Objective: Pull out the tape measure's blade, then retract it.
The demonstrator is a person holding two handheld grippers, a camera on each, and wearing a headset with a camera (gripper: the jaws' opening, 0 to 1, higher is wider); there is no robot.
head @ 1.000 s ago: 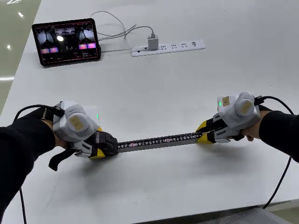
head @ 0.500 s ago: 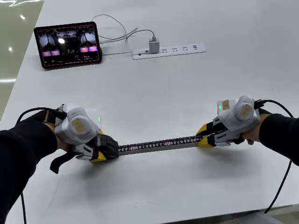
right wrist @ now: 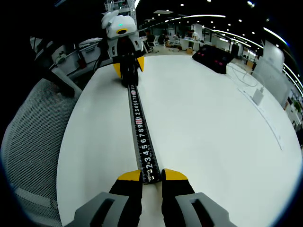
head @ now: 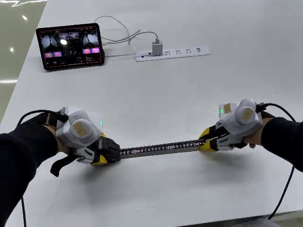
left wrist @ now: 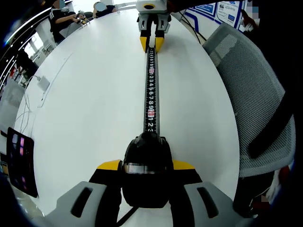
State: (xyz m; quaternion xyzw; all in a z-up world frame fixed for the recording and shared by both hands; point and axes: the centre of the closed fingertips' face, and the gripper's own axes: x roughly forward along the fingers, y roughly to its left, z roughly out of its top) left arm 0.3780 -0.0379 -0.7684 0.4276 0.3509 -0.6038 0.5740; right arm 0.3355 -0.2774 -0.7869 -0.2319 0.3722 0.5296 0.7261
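**Inspector:** Position of the item?

**Assistant:** The tape measure case (left wrist: pixel 146 172) sits at the near left of the desk (head: pixel 180 94), clamped between the fingers (left wrist: pixel 110 165) of the left gripper (head: pixel 101 147). The blade (right wrist: pixel 140 137) runs out straight to the right gripper (right wrist: pixel 151 177), whose fingers (right wrist: pixel 129 176) pinch the blade's end. Both pairs are closed on their load, not spread.

**Inspector:** Materials and form?

**Assistant:** The case is black, chunky and rounded, apparently rubbery, with a bright metal-looking band across its top. The blade is a thin, dark, stiff strip printed with pale numerals and occasional red marks. The fingers are black with yellow tips, and the gripper housings are smooth grey-white plastic. The desk is flat, white and matte, and probably gives little friction.

**Inspector:** Stage of work?

**Assistant:** In my judgement the extension is done or nearly so, and retraction is not yet begun.

**Inspector:** Hazards?

**Assistant:**
- The pinch on the blade's end is narrow. If it slips, the spring would likely whip the blade back, and its edge is thin.
- If the blade is fed back too fast, its end could slam against the case mouth.
- If the grippers come off line, the strip may twist or kink.
- The rounded case could rotate within the left fingers under pull.

Whether a lock is engaged cannot be told.
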